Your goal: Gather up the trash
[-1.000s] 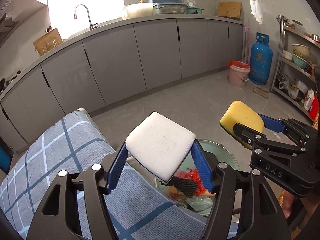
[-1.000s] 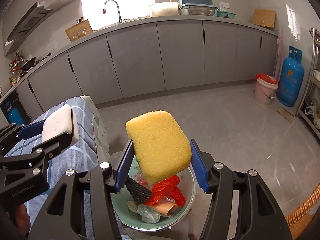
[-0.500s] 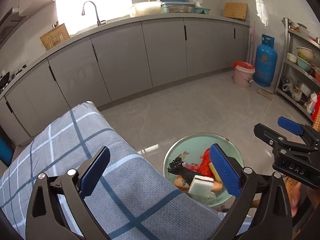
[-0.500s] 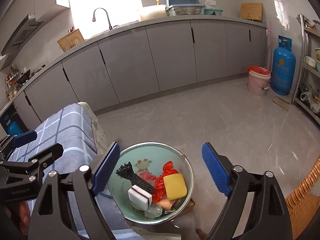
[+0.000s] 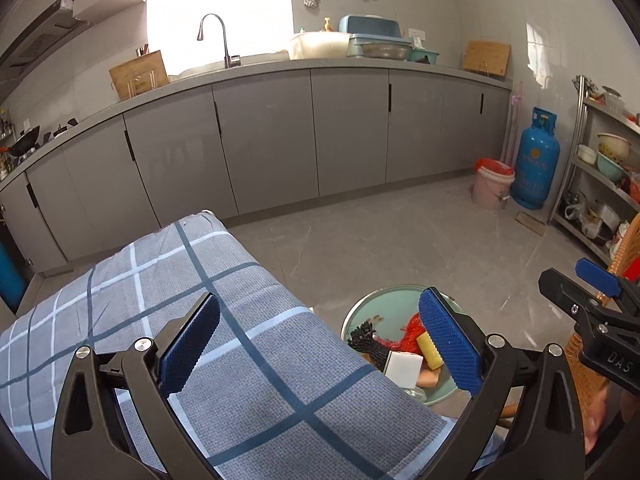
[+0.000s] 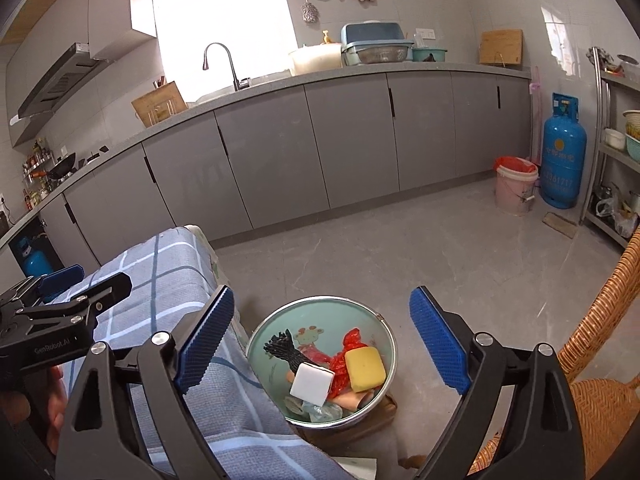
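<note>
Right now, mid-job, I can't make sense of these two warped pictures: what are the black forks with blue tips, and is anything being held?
Each picture comes from a fisheye camera on a hand-held gripper, looking along its two blue-padded fingers. The left gripper hovers over a checked cloth; the right gripper hangs above a green basin. Both are open and hold nothing. In the basin lie a white sponge, a yellow sponge, red plastic and a black bundle. Each camera also catches the other gripper at its edge.

White sponge, yellow sponge, red wrapper and seemingly netted black scrap lie in the green basin.
</note>
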Available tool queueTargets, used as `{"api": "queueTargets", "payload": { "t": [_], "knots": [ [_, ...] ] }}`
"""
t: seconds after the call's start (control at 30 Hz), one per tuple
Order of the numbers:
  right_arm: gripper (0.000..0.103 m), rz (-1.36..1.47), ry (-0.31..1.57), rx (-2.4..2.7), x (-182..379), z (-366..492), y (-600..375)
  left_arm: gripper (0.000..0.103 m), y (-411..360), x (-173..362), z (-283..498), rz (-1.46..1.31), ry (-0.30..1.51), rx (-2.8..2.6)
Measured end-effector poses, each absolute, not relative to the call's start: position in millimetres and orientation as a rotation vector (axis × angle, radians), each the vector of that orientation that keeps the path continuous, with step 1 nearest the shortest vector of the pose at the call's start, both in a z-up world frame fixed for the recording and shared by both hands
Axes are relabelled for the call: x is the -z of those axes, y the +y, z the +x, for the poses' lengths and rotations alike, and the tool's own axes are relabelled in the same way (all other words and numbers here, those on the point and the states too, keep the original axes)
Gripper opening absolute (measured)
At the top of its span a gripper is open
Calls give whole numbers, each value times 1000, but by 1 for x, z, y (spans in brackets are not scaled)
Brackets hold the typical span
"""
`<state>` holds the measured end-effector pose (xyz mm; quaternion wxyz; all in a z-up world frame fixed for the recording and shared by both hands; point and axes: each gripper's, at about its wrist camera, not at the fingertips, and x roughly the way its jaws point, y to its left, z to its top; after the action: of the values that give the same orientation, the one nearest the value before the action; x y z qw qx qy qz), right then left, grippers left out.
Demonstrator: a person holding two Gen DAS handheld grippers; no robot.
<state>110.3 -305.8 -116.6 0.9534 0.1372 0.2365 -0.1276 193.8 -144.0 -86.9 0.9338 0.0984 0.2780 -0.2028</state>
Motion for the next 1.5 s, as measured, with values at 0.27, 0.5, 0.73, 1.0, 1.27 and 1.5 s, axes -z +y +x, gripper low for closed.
{"api": "queueTargets", "payload": {
  "t": [0.27, 0.5, 0.73, 1.0, 1.27, 1.5],
  "knots": [
    [89, 259, 469, 259, 107, 105, -295, 98, -134, 70, 183, 184, 532, 425],
    [89, 251, 461, 258, 102, 104, -288, 98, -131, 67, 181, 177, 526, 422],
    [89, 249, 462, 260, 102, 104, -288, 98, -129, 66, 183, 173, 523, 423],
    [89, 249, 461, 254, 100, 104, -289, 98, -128, 66, 182, 173, 520, 421],
    [89, 253, 461, 255, 100, 103, -290, 98, -129, 66, 181, 173, 521, 423],
    [89, 253, 460, 255, 101, 103, -291, 98, -128, 67, 181, 177, 524, 423]
  ]
}}
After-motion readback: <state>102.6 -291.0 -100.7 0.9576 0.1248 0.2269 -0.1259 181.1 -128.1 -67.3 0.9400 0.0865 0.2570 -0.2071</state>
